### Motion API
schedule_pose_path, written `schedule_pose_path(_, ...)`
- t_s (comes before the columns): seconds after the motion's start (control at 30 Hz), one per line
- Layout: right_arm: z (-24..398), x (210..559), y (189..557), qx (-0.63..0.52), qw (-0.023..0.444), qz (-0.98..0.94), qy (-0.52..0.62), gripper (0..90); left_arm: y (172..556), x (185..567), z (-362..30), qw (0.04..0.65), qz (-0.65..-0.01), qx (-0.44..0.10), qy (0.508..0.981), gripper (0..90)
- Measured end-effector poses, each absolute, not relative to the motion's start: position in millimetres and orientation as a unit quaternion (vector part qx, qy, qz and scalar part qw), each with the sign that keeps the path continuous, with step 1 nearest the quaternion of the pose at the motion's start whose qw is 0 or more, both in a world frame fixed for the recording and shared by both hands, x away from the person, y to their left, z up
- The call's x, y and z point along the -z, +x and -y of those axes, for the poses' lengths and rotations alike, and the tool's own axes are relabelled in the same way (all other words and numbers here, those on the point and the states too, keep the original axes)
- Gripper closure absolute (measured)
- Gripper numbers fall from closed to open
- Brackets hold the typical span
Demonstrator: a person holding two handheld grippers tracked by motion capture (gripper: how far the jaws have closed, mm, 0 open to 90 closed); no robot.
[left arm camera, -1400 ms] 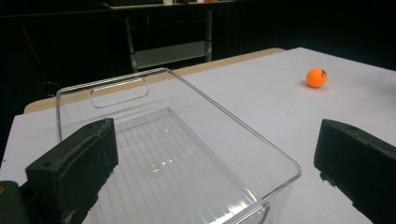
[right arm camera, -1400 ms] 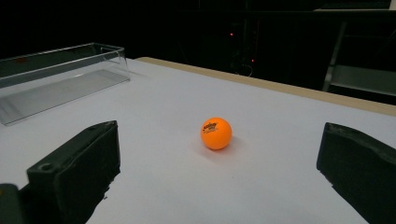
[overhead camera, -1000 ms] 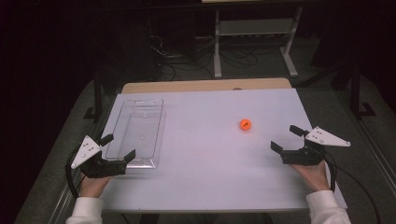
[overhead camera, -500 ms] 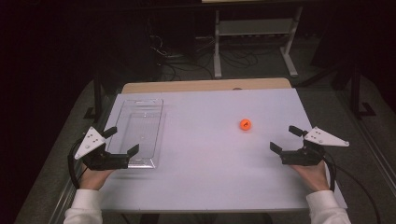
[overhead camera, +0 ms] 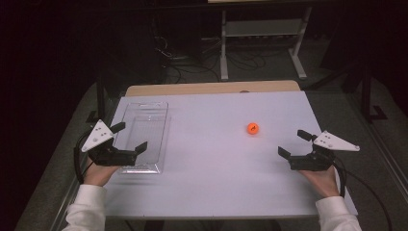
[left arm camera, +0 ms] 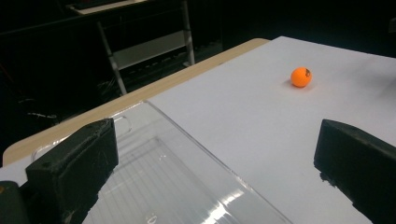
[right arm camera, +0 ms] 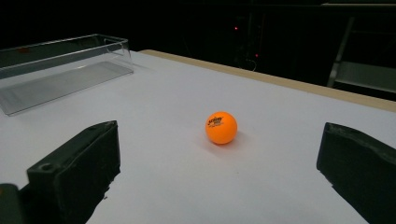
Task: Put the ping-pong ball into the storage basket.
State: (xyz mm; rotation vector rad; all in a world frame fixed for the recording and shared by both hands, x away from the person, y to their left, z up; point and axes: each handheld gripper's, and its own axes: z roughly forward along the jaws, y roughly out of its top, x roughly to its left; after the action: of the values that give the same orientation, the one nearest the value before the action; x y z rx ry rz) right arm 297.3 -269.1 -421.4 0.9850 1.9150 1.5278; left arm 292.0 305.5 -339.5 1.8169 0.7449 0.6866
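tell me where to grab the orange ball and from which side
Grip the ball across its middle, one jaw on each side. It is round, so no face is better than another; what matters is clear table all around it and nothing touching it. Probably come in low from the person's side with the right gripper, which is open, nearer, and already has the ball between its jaws' lines of sight.

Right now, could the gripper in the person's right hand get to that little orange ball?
Probably yes. The right gripper has its jaws wide open and aimed at the orange ball, with bare white table between them.
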Motion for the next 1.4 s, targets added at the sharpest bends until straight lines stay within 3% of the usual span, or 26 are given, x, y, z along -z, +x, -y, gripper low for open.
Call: schedule_pose_path(1.4,267,422,298,-0.56,0.243,-0.706,0.359,0.0,338,293,-251,0.464,-0.248,-0.259,0.81,0.0)
